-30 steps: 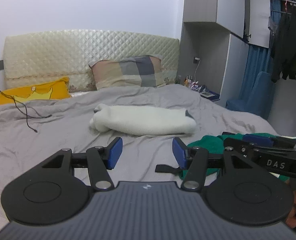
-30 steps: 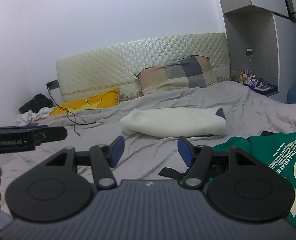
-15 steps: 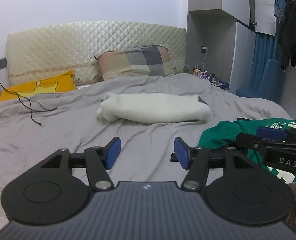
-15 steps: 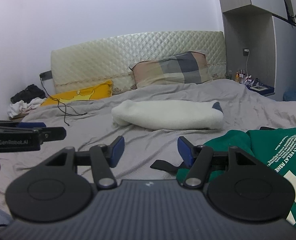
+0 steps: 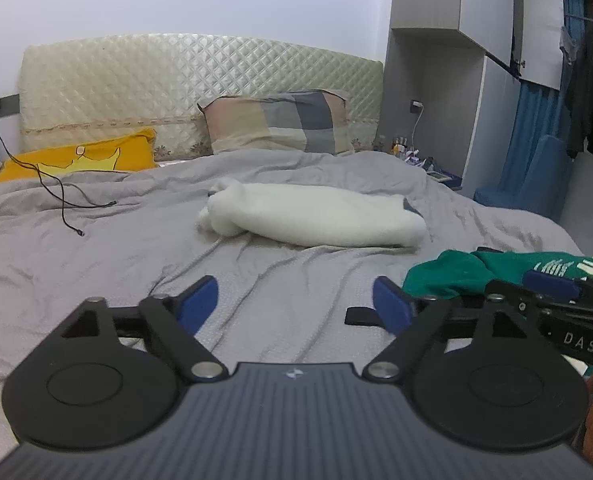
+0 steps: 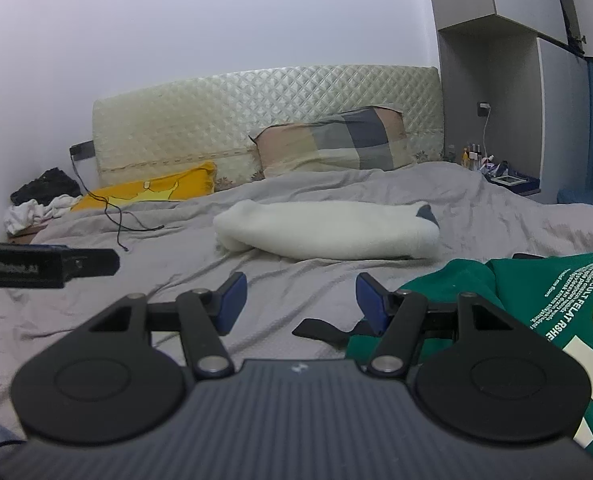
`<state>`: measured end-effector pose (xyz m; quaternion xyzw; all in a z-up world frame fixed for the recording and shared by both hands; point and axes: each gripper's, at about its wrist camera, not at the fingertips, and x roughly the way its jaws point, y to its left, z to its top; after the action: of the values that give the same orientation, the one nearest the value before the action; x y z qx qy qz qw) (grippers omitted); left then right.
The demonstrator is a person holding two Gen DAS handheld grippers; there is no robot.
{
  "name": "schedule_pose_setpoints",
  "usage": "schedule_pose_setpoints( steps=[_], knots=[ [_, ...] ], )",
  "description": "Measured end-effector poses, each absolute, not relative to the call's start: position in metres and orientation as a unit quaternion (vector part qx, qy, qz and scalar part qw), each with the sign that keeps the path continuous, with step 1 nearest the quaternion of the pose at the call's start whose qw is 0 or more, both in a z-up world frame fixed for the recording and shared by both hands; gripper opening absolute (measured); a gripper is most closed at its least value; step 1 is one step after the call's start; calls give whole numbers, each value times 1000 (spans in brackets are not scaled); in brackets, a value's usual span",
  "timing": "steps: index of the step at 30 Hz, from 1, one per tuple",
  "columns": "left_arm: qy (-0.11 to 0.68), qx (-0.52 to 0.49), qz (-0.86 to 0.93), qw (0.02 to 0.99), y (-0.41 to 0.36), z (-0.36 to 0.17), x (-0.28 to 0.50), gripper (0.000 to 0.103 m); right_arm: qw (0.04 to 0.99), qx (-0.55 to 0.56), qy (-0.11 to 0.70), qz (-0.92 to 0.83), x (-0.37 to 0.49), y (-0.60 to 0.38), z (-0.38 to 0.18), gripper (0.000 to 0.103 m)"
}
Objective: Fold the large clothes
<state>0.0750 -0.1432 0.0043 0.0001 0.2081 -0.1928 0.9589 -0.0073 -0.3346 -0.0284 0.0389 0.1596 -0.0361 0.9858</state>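
Right wrist view alone: white lettering on green shirt; both grippers' jaws spread, empty.

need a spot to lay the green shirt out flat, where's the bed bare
Bare grey sheet lies between the black cable, the rolled white fleece garment and the open left gripper. Crowded on the right, where the green printed shirt is bunched.

The green shirt runs off the right edge, its lettering cut off.
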Motion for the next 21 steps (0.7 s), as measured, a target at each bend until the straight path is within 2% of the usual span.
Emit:
schedule_pose_setpoints(
  steps=[5,6,7,9,21],
  knots=[
    [212,5,-194,958,-144,6,76,95,985,44,163,-42,-8,-336,-30,63],
    [211,8,-191,959,-145,6,75,96,984,46,164,-44,-7,-337,-29,67],
    [210,10,-189,959,-146,6,75,97,984,50,163,-46,-7,-338,-30,81],
    [211,9,-190,959,-147,6,73,98,985,53,157,-49,-9,-340,-29,97],
    [219,10,-181,959,-148,3,71,99,984,36,156,-79,-11,-337,-31,98]
  ],
)
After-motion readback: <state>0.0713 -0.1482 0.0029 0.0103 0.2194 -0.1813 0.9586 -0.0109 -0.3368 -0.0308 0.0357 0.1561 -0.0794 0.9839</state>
